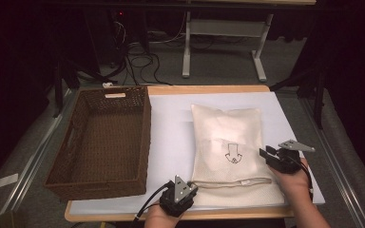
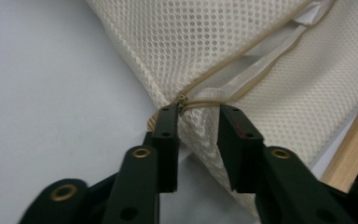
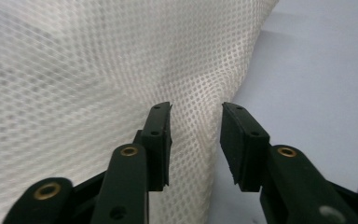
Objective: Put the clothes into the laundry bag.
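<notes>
The mesh bag [image 1: 228,152] is straddled at its zip end [image 2: 182,100] by the left gripper [image 2: 198,122], jaws apart. The right gripper [image 3: 196,122] is held at the side edge, jaws apart too; if only loose mesh is pinched, the zip could be missed and the bag dragged

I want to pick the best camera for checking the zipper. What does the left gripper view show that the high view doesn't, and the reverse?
Left gripper view alone: the zipper teeth parted into an open slot, their closed end just ahead of the open left claw.

High view alone: the brown woven basket left of the bag, the arrow print, the right claw at the bag's right edge.

Both: the cream mesh bag, the light sheet beneath, and the table's wooden edge.
</notes>
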### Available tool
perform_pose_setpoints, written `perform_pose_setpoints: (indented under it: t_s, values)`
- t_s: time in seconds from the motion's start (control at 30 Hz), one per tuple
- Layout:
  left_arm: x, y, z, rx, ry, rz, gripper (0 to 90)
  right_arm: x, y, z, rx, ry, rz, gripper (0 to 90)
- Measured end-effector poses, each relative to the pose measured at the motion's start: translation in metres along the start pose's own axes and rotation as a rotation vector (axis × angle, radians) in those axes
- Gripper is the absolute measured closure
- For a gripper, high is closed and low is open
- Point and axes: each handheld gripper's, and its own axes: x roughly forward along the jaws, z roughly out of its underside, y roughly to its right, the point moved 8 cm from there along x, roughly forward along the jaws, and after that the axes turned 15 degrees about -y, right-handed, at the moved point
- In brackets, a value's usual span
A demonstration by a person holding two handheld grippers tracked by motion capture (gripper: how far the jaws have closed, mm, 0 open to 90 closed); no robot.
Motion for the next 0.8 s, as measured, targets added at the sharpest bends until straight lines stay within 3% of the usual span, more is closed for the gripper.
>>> perform_pose_setpoints:
  t_s: [0.07,0.13,0.23,0.3,0.37,0.47,0.5,0.57,0.63,0.73,0.8]
  values:
    - [-0.003,-0.003,-0.001,-0.008,0.012,-0.009,63.3,-0.007,-0.003,0.001,0.011,0.026,-0.018,59.7]
    - [-0.008,-0.008,-0.004,-0.016,0.042,-0.047,57.2,-0.016,-0.006,0.0,0.012,0.061,-0.027,54.9]
    - [-0.018,-0.018,-0.01,-0.03,0.089,-0.089,49.4,-0.03,-0.015,-0.002,-0.023,0.118,-0.038,49.4]
    - [-0.026,-0.023,-0.014,-0.045,0.136,-0.094,43.3,-0.042,-0.025,-0.003,-0.04,0.158,-0.062,44.3]
    - [-0.034,-0.026,-0.018,-0.049,0.172,-0.105,36.2,-0.053,-0.035,-0.003,-0.07,0.182,-0.048,35.1]
    - [-0.043,-0.022,-0.024,-0.019,0.215,-0.119,23.1,-0.067,-0.052,0.0,-0.099,0.193,-0.081,23.4]
    - [-0.046,-0.019,-0.026,0.0,0.226,-0.125,18.0,-0.071,-0.058,0.001,-0.104,0.197,-0.086,15.3]
    - [-0.049,-0.015,-0.029,0.043,0.221,-0.153,8.9,-0.075,-0.067,0.007,-0.128,0.196,-0.067,4.2]
    - [-0.053,-0.013,-0.031,0.057,0.231,-0.147,0.0,-0.081,-0.078,0.012,-0.149,0.195,-0.092,0.6]
    - [-0.057,-0.012,-0.031,0.052,0.241,-0.132,0.0,-0.091,-0.09,0.015,-0.172,0.226,-0.116,0.5]
    - [-0.057,-0.014,-0.03,0.051,0.242,-0.136,0.0,-0.093,-0.095,0.015,-0.194,0.234,-0.1,0.5]
